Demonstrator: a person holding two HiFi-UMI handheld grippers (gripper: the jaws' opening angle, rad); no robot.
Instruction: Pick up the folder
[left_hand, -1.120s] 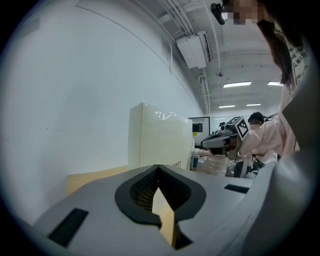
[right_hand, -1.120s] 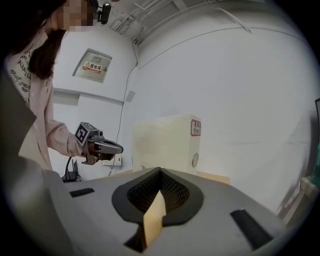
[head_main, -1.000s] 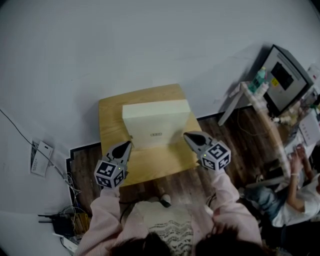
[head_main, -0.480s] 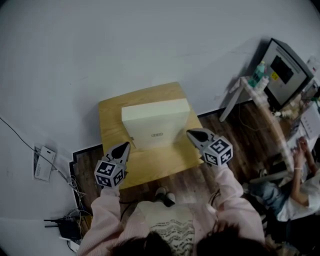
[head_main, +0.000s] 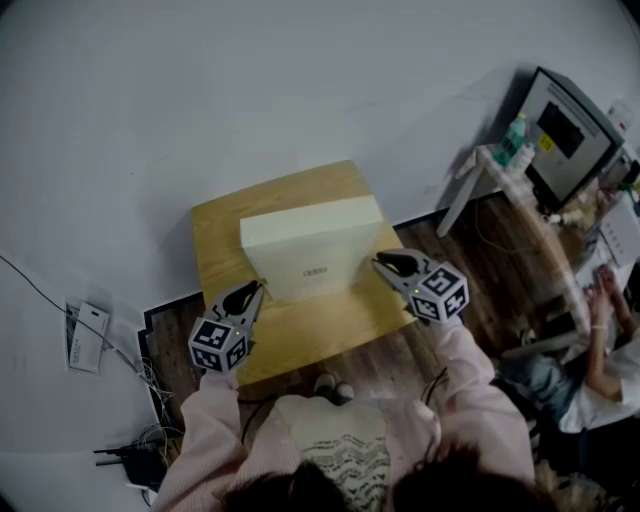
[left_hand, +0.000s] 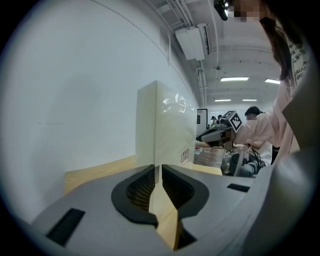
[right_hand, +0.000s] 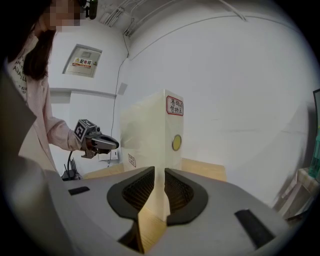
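The folder is a thick cream box file that stands upright on a small wooden table against the white wall. My left gripper sits just off its front left corner. My right gripper sits just off its front right corner. In the left gripper view the folder rises straight ahead of the left gripper, whose jaws are opening with only a thin slit and nothing between them. In the right gripper view the right gripper faces the folder's spine edge. Its jaws are opening too, with nothing in the gap.
A white side table with bottles and a monitor stand at the right. A seated person is at the far right. Cables and a router lie on the floor at the lower left. The wall is close behind the folder.
Both grippers have edged forward and down toward the folder's front corners, the right one coming closest. The folder has not moved.
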